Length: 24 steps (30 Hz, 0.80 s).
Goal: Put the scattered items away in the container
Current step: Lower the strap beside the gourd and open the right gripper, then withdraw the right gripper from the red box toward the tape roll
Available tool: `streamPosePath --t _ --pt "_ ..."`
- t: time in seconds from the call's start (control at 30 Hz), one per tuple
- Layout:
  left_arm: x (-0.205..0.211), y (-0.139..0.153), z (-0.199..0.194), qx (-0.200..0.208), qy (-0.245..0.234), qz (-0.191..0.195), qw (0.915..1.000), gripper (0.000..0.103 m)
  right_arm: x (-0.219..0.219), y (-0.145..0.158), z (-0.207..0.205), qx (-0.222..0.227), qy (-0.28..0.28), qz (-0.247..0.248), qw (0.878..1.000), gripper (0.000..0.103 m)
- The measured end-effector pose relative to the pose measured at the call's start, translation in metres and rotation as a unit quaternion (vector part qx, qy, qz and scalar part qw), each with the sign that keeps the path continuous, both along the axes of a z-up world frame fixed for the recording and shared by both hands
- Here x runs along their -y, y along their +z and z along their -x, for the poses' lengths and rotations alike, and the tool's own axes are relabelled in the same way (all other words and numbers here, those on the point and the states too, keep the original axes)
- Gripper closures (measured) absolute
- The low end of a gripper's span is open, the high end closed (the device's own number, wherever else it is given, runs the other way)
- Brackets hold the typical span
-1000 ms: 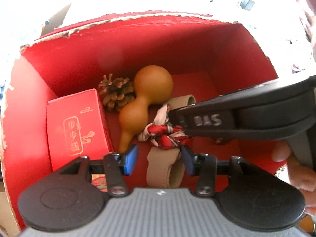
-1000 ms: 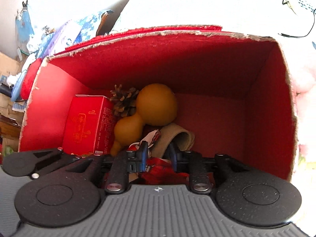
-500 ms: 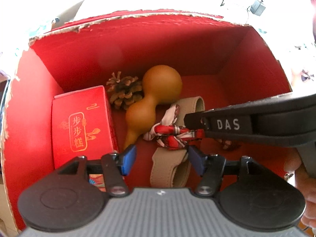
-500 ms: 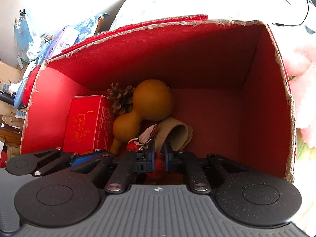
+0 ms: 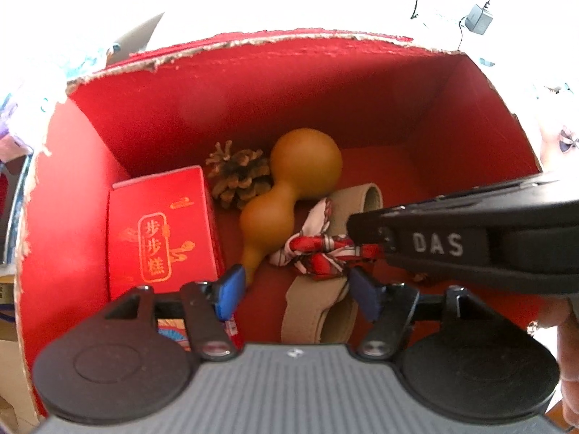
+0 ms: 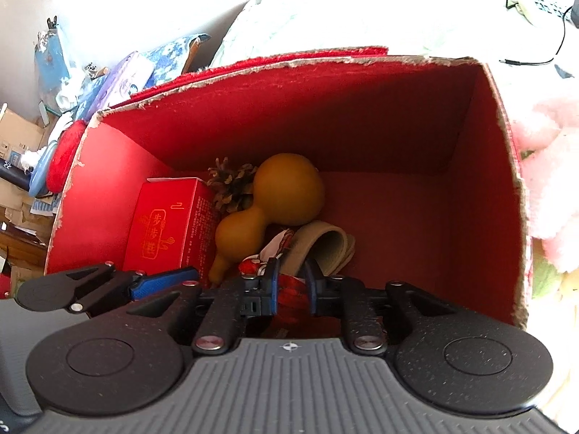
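Observation:
A deep red box (image 5: 253, 41) holds a tan gourd (image 5: 304, 166), a pine cone (image 5: 239, 177), a small red carton with gold characters (image 5: 159, 231) and a beige looped band (image 5: 318, 311). A red and white patterned scarf (image 5: 315, 253) lies across the band. My right gripper (image 5: 358, 247) reaches in from the right, shut on the scarf's end; in its own view the red cloth (image 6: 289, 289) fills the narrow gap of the right gripper (image 6: 291, 278). My left gripper (image 5: 296, 291) hangs open above the band, holding nothing.
The box's right half floor (image 6: 398, 217) is bare red. A pink plush (image 6: 550, 181) lies outside the right wall. Boxes and blue packaging (image 6: 54, 72) pile up at the left. A charger and cable (image 5: 477, 18) lie beyond the far wall. A hand (image 5: 568, 343) holds the right gripper.
Both grippers have drawn back and up from the box floor. The right fingers closed on the scarf, and their gap now looks slightly wider than half a second ago.

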<state>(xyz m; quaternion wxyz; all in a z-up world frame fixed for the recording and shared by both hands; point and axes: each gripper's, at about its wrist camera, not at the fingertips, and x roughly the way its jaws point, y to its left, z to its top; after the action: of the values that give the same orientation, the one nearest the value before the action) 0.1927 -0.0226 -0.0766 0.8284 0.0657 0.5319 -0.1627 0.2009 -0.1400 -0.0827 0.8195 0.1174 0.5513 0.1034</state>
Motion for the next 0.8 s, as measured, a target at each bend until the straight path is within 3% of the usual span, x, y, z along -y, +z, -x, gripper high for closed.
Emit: streamPosePath --t 0.3,0.43,0.5,0.8 --pt "0.000 0.005 0.008 0.029 0.034 -0.020 0.9988 0.029 0.008 0.008 0.014 0.019 -0.010 0.016 1.000 0.082" --pt "-0.001 0.008 0.014 0.048 0.054 -0.032 0.9969 0.015 0.010 0.010 0.021 0.030 -0.013 0.024 0.999 0.078" --pt "-0.001 0.008 0.018 0.058 0.064 -0.043 0.9953 0.012 0.008 0.010 0.024 0.034 -0.010 0.030 0.999 0.078" --pt "-0.010 -0.001 0.026 0.040 0.100 -0.038 0.9934 0.012 0.003 0.008 0.037 0.044 0.002 0.035 0.998 0.077"
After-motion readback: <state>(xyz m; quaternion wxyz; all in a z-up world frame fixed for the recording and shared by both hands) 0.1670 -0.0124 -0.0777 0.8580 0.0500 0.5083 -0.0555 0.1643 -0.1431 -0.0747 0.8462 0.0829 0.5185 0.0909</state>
